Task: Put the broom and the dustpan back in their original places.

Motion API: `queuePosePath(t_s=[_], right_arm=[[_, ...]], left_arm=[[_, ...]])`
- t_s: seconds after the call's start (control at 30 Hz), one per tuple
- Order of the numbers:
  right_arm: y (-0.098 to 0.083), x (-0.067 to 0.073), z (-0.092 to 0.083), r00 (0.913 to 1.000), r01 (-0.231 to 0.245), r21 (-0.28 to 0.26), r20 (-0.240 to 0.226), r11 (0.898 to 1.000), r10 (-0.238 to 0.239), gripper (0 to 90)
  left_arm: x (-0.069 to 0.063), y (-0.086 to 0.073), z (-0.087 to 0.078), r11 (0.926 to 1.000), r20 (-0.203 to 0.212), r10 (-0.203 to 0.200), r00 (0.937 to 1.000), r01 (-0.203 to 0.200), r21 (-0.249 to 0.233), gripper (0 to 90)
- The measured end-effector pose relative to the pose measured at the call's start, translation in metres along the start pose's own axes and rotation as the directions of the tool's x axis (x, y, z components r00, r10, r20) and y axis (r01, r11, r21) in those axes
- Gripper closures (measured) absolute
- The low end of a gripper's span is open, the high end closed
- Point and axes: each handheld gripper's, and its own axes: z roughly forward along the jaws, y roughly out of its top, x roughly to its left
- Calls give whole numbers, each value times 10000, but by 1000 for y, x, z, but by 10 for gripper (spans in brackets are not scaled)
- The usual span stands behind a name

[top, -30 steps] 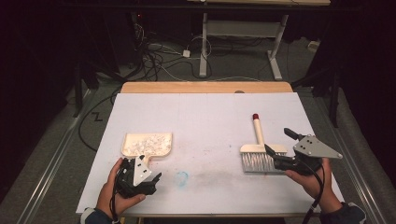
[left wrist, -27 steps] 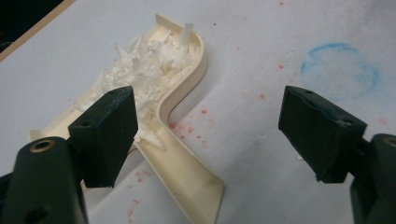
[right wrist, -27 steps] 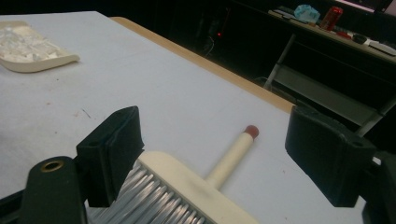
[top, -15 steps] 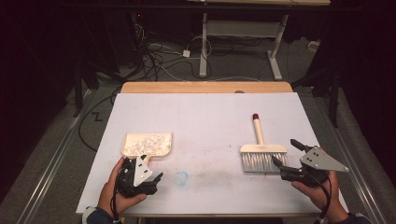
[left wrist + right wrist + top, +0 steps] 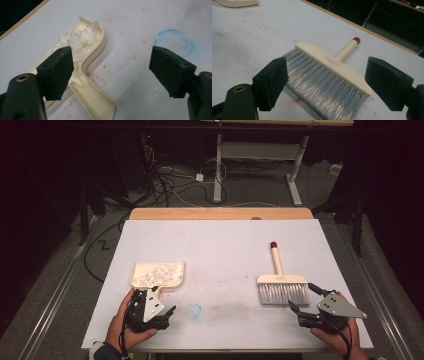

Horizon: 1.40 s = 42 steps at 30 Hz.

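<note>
On the white table (image 5: pixel 225 245), the brush (image 5: pixel 281 287) lies flat at the right, bristles toward the person; the dustpan (image 5: pixel 157 274), full of white scraps (image 5: pixel 80 40), sits at the left. Both the right gripper (image 5: pixel 305 300) and left gripper (image 5: pixel 162 307) gape wide, holding nothing. Best to grip the dustpan's handle squarely and keep it level.

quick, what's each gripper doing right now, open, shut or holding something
Left gripper: open, holding nothing, by the dustpan.
Right gripper: open, holding nothing, by the brush.
</note>
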Motion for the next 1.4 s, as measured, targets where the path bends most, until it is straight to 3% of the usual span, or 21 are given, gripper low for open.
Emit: queuePosePath(t_s=[0.47,1.4], right_arm=[[5,8,-1,9995,316,-23,-54,9995,-316,191],[5,4,-5,10000,45,-141,14,9999,-45,201]], left_arm=[[-4,-1,2,9998,71,180,9998,-180,59,188],[-4,1,7,9997,213,184,9996,-186,129,178]])
